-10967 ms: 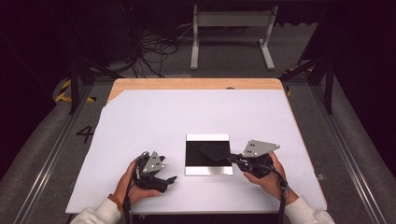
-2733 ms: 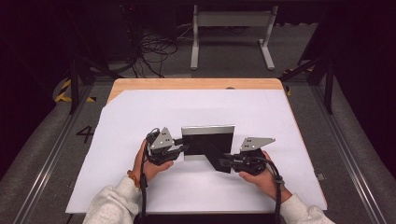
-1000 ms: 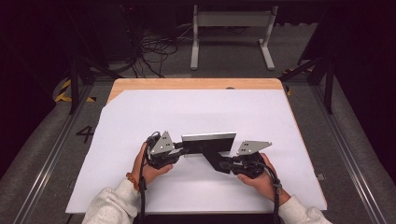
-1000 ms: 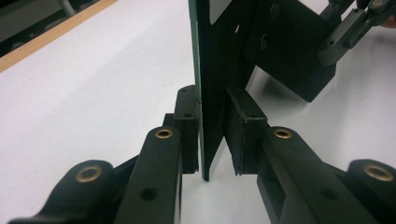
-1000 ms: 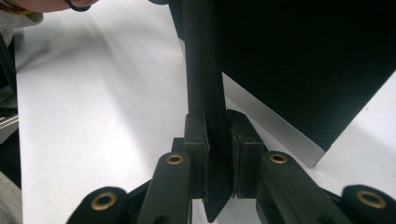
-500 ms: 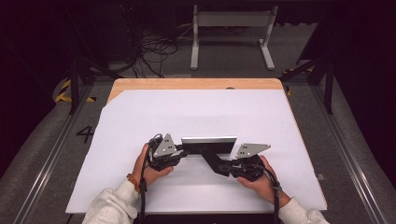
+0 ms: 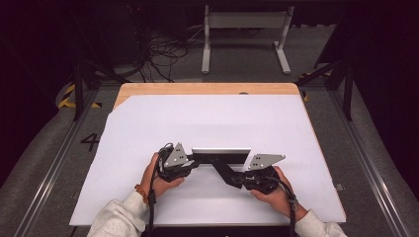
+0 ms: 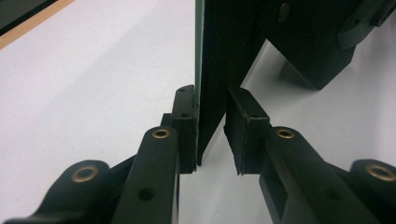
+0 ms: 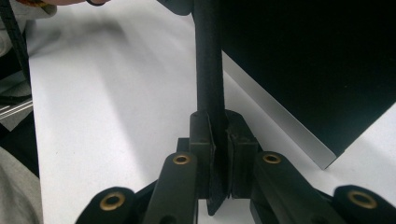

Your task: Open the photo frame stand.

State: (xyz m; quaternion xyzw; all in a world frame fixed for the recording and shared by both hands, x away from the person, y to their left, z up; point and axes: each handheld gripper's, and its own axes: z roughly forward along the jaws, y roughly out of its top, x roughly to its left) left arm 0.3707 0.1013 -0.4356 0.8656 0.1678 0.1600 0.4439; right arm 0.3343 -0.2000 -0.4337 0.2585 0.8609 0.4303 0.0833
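Observation:
A black flat panel [image 7: 220,158] with a pale top edge stands almost upright on the white table. A black prop leg [image 7: 221,169] runs from its back toward the person. My left gripper [image 7: 195,159] is at the panel's left edge. In the left gripper view the panel [image 8: 224,46] sits between the jaws of that gripper [image 8: 210,135]: one pad lies against it, and a sliver of white shows beside the other. My right gripper [image 7: 232,178] is shut on the leg. In the right gripper view both pads of that gripper [image 9: 218,140] press on the leg [image 9: 208,60], with the panel [image 9: 317,56] behind.
The white sheet [image 7: 207,118] covers a wooden table whose bare edge [image 7: 207,89] shows at the back. Behind it on the floor stand a metal frame [image 7: 244,29] and a tangle of cables [image 7: 158,49]. Both sleeves come in at the bottom.
The panel has tipped further upright, so its dark face looks thinner from above. Both hands have stayed where they were.

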